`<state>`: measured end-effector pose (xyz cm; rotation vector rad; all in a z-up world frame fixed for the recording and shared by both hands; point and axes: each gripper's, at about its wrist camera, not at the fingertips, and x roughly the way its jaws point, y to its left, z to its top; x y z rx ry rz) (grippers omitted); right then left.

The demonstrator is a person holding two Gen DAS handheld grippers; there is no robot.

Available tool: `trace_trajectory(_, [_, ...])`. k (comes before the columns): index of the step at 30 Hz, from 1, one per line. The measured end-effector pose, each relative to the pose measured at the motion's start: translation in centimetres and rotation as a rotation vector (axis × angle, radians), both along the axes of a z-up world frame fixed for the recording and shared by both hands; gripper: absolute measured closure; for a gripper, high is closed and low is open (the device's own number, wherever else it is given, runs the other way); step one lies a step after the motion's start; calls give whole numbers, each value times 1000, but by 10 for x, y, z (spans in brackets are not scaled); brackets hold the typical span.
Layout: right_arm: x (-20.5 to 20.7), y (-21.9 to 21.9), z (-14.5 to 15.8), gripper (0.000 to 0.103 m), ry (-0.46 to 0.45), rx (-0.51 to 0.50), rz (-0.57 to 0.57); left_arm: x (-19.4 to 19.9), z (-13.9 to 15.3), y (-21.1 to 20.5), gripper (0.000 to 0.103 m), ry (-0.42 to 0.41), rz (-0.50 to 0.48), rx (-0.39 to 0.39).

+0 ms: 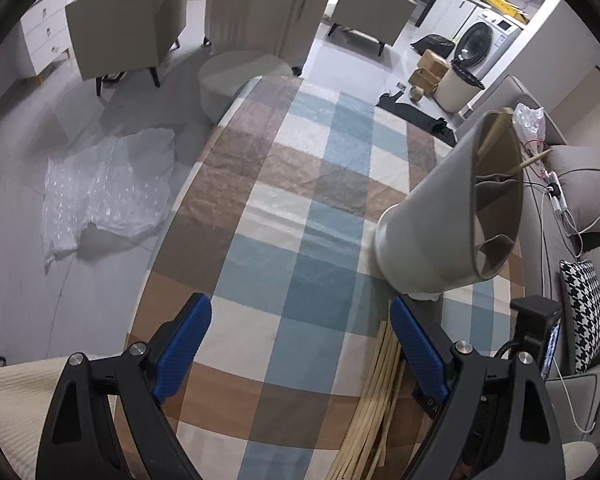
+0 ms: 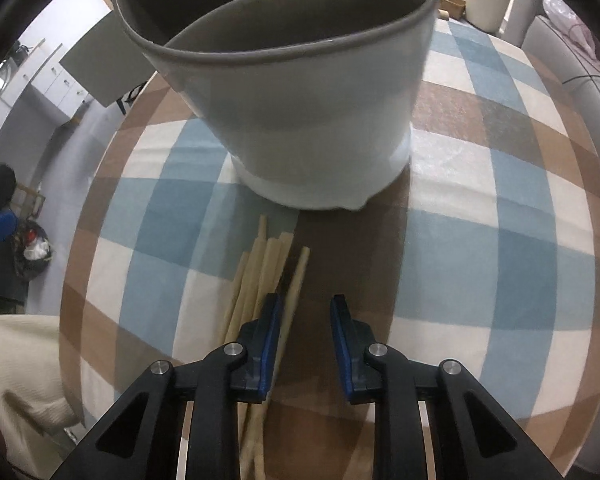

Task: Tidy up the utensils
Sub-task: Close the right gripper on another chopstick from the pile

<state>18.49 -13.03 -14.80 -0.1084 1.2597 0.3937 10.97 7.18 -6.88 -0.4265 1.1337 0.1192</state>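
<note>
Table: a round top under a checked cloth of blue, brown and cream squares is carrying everything.
Utensil holder: a pale grey cup with inner dividers is standing upright on the table, just beyond the loose chopsticks; in the left wrist view two chopsticks are leaning inside it, sticking out past the rim.
Chopsticks: a bundle of pale wooden sticks is lying flat on the cloth, tips pointing toward the holder's base, not touching it.
Right gripper: it is pointing steeply down over the pile; its fingers are standing narrowly apart, one chopstick is running up between them, and the pads are not clearly pressing on it.
Left gripper: its fingers are spread wide apart over bare cloth, with nothing between them; the chopsticks are lying just beside its right finger.
</note>
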Motion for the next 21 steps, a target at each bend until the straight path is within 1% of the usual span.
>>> trace_trajectory(2, [1,2,1,79,-3,-9,2,0,-2,3,15,8,9,-6])
trace_trajectory(5, [3,5,2,80,-14,-36,8,0,-4,5,15,19,13,7])
trace_trajectory(6, [2,7,3,82,-24,-53,10,0,-5,5,15,20,12,7])
trace_trajectory(8, [0,9,4,92,-48,-97,13,1,-6,6,15,25,11,18])
trace_trajectory(10, [-3,10,4,96,-73,-133,13,1,-8,7,15,31,10,31])
trace_trajectory(12, [-6,8,6,99,-85,-135,19,1,-11,7,15,39,8,36])
trace_trajectory(15, [-6,-5,9,99,-72,-98,-12,2,-17,6,15,59,-6,65])
trace_trajectory(17, [-7,-18,15,99,-71,-47,-56,2,-26,2,15,87,-30,51])
trace_trajectory(20, [-10,-44,30,99,-73,41,-121,3,-37,-11,15,128,-93,51])
trace_trajectory(21, [-11,-52,34,99,-72,66,-142,3,-42,-18,15,141,-129,51])
